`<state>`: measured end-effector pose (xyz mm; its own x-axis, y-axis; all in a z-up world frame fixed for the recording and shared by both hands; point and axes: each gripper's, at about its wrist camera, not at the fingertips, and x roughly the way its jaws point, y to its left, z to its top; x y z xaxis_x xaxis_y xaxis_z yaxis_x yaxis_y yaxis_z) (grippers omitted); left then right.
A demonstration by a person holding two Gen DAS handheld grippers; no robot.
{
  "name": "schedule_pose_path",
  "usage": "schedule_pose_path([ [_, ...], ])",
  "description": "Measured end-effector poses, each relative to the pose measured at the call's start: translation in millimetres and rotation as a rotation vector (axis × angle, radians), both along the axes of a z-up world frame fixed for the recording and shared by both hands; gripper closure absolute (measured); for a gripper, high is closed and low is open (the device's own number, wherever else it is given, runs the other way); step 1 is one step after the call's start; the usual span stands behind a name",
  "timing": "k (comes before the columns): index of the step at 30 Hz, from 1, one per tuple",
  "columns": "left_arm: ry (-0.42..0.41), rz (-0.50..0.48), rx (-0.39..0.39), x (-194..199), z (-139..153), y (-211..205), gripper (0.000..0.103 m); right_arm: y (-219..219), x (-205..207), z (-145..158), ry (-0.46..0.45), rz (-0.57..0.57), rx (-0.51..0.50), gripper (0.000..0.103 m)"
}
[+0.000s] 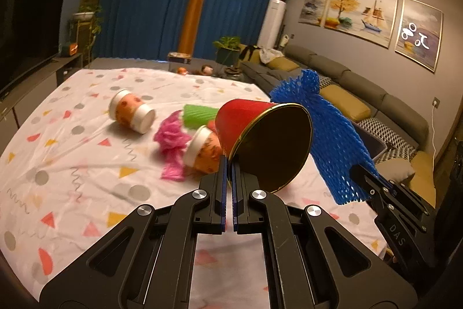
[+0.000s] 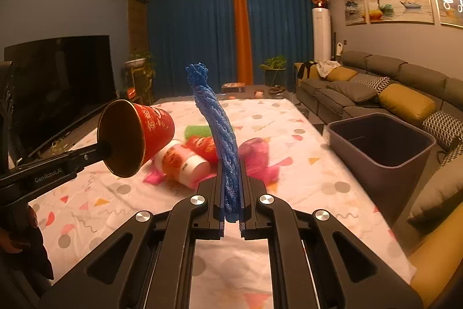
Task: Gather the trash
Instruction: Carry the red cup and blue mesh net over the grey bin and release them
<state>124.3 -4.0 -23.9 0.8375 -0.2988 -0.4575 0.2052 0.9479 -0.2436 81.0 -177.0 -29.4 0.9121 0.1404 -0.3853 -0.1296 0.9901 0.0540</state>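
My left gripper [image 1: 230, 162] is shut on the rim of a red paper cup [image 1: 246, 118], which hangs tilted above the table; in the right wrist view the same cup [image 2: 153, 120] sits at the left on that gripper [image 2: 105, 148]. My right gripper [image 2: 232, 161] is shut on a blue foam net [image 2: 222, 129] that stands up between its fingers; the net [image 1: 327, 135] and gripper [image 1: 354, 168] also show at the right of the left wrist view. On the cloth lie an orange-and-white cup [image 1: 131, 112], a second cup [image 1: 202, 149], a green foam sleeve [image 1: 199, 113] and a pink plastic bag [image 1: 170, 141].
A grey bin [image 2: 382, 141] stands open beside the table's right edge. The patterned tablecloth [image 2: 303, 164] covers the table. A sofa [image 2: 361, 89] runs along the right wall and a television [image 2: 58, 83] stands at the left. A hand [image 2: 17, 233] holds the left gripper's handle.
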Motion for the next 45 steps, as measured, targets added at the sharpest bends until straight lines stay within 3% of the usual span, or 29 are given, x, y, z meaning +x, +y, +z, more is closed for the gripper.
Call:
schedule_pose_path([
  [11,-0.021,-0.087,0.007,25.9,11.2,-54.7,0.101,-51.6,4.3,11.2,-0.047,-0.119,0.027,0.095],
  [24,-0.078,-0.252,0.02,80.0,30.4,-168.2,0.101,-147.9,34.3,25.0,-0.103,-0.341,0.032,0.095],
  [34,-0.074,-0.355,0.039,125.8,19.4,-253.5,0.101,-207.7,58.1,20.3,-0.1,-0.442,0.053,0.095],
  [45,-0.048,-0.404,0.048,156.7,1.0,-297.2,0.101,-235.3,77.2,8.2,-0.085,-0.477,0.078,0.095],
])
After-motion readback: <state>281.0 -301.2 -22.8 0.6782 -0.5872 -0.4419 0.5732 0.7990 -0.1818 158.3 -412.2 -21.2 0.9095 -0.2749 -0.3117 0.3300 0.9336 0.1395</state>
